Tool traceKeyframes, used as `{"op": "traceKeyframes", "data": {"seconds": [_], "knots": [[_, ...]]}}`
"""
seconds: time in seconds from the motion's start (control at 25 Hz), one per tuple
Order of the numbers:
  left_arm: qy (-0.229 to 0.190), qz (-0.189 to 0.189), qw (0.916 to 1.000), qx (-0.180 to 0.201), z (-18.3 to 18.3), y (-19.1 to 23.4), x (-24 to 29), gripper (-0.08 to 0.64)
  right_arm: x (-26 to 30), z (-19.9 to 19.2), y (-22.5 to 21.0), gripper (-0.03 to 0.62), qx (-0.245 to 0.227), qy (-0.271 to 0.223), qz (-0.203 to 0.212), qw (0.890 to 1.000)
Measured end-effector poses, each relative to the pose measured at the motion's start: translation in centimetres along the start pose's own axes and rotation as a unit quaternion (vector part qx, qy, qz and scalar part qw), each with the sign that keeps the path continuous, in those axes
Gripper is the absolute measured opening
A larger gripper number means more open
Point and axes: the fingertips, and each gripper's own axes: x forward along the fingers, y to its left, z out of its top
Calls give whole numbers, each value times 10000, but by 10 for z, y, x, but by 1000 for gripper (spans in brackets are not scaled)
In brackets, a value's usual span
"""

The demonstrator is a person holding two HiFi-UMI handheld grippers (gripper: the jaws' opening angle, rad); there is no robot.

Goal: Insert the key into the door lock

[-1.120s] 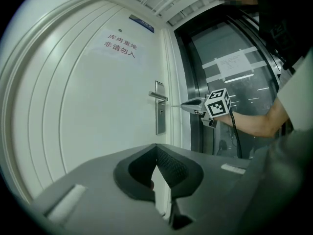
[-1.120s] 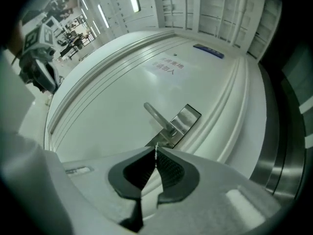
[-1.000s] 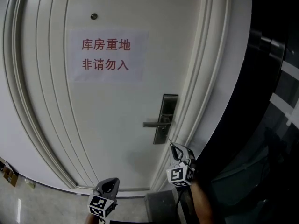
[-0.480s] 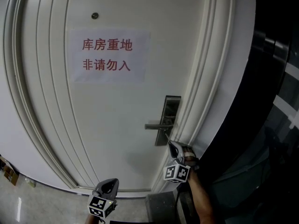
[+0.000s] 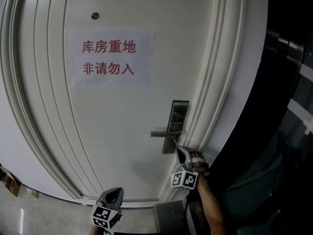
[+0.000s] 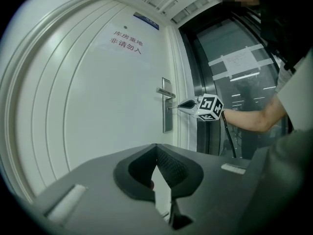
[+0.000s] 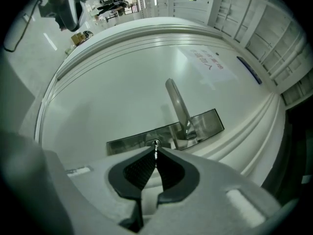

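A white door (image 5: pixel 112 131) carries a steel lock plate (image 5: pixel 179 112) with a lever handle (image 5: pixel 161 133). My right gripper (image 5: pixel 180 151) points level at the plate's lower end, shut on a small metal key (image 7: pixel 156 149). In the right gripper view the key's tip is at the keyhole (image 7: pixel 155 143), just under the lever handle (image 7: pixel 177 104); I cannot tell how far it is in. The left gripper view shows the key (image 6: pixel 172 107) reaching from the right gripper (image 6: pixel 183 105) to the plate. My left gripper (image 5: pixel 111 196) hangs low, away from the door, shut and empty.
A paper sign with red characters (image 5: pixel 111 58) is taped to the door below a peephole (image 5: pixel 95 16). Ribbed door-frame moulding (image 5: pixel 215 82) runs just right of the lock. Dark glass panels (image 5: pixel 288 106) stand further right. Small items (image 5: pixel 10 182) lie on the floor at left.
My right gripper has moved up toward the lock plate and rolled, its marker cube turning. The left gripper has stayed where it was.
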Motion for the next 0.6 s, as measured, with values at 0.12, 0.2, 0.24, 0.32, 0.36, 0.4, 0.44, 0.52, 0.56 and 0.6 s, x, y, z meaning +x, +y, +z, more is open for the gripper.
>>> {"op": "traceKeyframes", "data": {"seconds": [0.12,0.2,0.24,0.32,0.36,0.4,0.44,0.52,0.56,0.6], "knots": [[20,-25,10000,6,-1,0,2,2,4,-3,3,11,-21,-31,5,10000],[27,-34,10000,-4,-2,0,3,2,5,-3,5,11,-100,-26,38,9999],[27,-35,10000,-11,-2,0,3,2,5,-3,6,11,-120,-23,44,9999],[28,-36,10000,-16,-2,1,4,2,6,-2,6,11,-123,-2,46,9999],[27,-37,10000,-17,-2,1,4,2,6,-2,5,11,-119,20,49,9999],[25,-37,10000,-18,-2,1,4,2,6,-2,4,11,-121,43,55,9999],[22,-32,10000,-21,-2,2,4,2,7,-3,5,11,-143,56,56,9999],[24,-16,10000,-22,-2,3,4,2,10,-5,6,11,-225,61,62,9997],[25,-11,10000,-21,-3,4,4,2,11,-5,6,11,-256,76,79,9996],[25,-11,10000,-22,-2,4,4,2,11,-4,6,11,-273,105,101,9995]]}}
